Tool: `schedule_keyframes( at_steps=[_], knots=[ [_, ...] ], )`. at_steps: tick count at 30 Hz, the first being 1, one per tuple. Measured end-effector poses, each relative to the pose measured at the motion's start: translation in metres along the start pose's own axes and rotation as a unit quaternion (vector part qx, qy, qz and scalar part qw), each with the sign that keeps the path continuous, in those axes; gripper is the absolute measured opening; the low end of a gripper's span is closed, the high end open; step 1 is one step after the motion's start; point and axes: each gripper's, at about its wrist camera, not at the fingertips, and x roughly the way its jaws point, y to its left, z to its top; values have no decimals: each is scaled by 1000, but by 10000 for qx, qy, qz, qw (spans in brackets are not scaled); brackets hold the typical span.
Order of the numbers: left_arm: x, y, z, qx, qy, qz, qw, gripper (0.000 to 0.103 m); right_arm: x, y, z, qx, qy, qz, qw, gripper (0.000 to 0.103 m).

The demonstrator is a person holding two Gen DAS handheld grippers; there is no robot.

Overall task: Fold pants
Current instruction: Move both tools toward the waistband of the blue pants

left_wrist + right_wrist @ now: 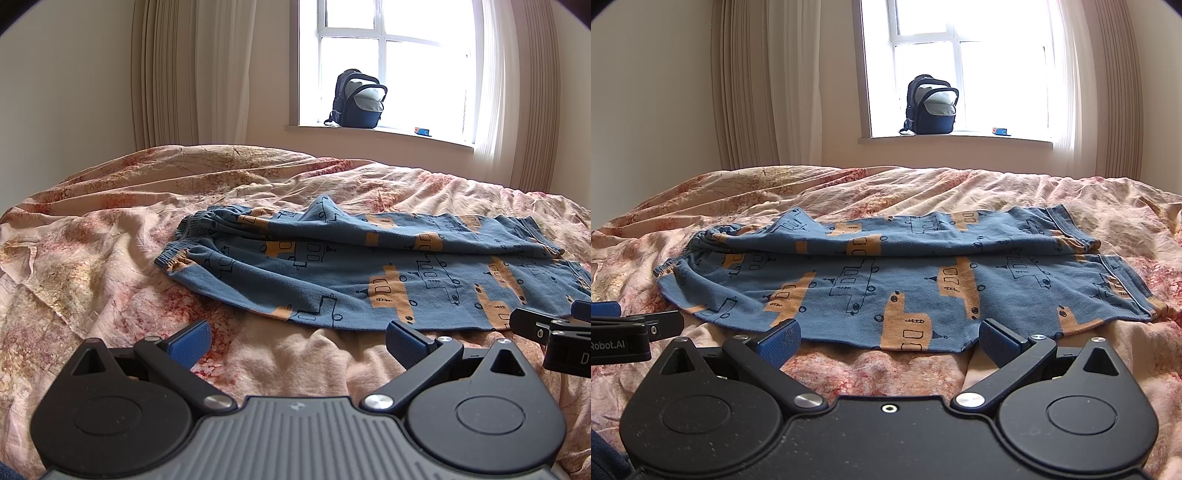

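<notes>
**Pants spread on a floral bed, both grippers wide apart at the near edge**

Pants (886,280) in blue fabric, printed with orange and outlined vehicles, lie lengthwise across the bedspread (92,258), which is pinkish, floral and heavily creased. The elastic waistband sits at the left end and the leg hems at the right. One leg lies partly over the other along the far side, with a raised ridge of cloth near the middle.

Behind the bed, pale curtains (746,92) hang on either side of a bright window (388,55). On the sill stands a dark blue backpack (358,99) with a light grey front panel, and a small orange and blue object (1000,131) rests well to its right.

Low over the bedspread, the right gripper (888,338) has its blue-padded fingers spread wide, both tips just at the near edge of the pants and holding nothing. The left gripper (297,339) is likewise spread wide and empty, its right fingertip just beside the near edge of the fabric and its left fingertip over bare bedspread. Each gripper shows at the edge of the other's view, side by side.
</notes>
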Motion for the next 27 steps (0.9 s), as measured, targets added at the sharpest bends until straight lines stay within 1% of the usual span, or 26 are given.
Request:
schedule_keyframes(
  at_steps=[12,16,20,21,23,27],
  knots=[
    [0,0,0,-4,3,-5,10000,103,0,1,0,-4,6,10,10000,103],
    [1,0,1,-46,88,-39,9999,103,1,2,0,28,82,35,10000,103],
    [16,7,3,-420,516,-318,9973,103,21,8,3,9,393,-161,9991,103],
    [18,10,2,-533,577,-318,9964,103,23,9,5,-31,411,-172,9990,103],
    [20,15,3,-690,577,-252,9956,103,26,10,12,-102,403,-211,9989,103],
    [22,22,8,-773,590,-113,9952,103,31,12,32,-217,479,-115,9986,103]
  ],
)
